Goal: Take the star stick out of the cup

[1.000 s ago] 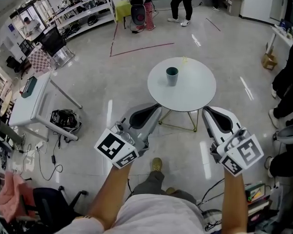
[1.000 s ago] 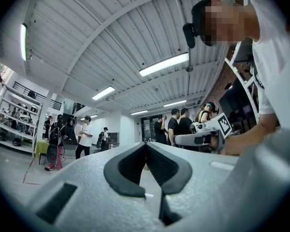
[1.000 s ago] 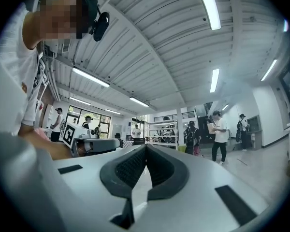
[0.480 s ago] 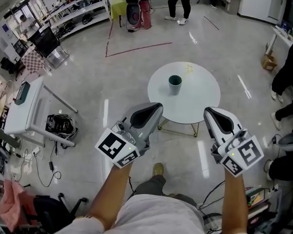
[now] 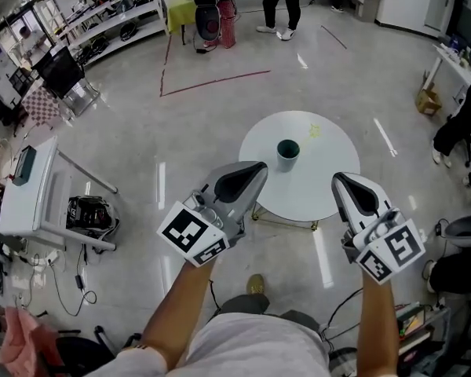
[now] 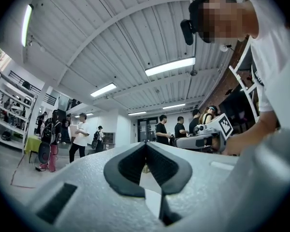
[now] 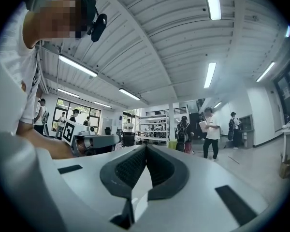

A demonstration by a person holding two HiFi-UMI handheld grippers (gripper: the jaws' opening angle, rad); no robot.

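The cup [image 5: 287, 151] stands upright near the middle of the round table [image 5: 330, 159], ahead of and between both claws and nearer the left claw [image 5: 253, 169] than the right claw [image 5: 342, 180]. No stick shows in the cup, though a small yellow item [image 5: 315, 130] lies just beyond it. Both claws are clenched and empty, short of the cup, in an open room with a grey floor [image 5: 141, 148].

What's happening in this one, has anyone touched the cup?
A person stands over a round white table, with the left gripper and right gripper held out short of it. Both have their jaws together with nothing between them. The teal cup stands untouched near the table's middle. A small yellowish thing lies on the tabletop beyond the cup, too small to identify. No grasp has begun.
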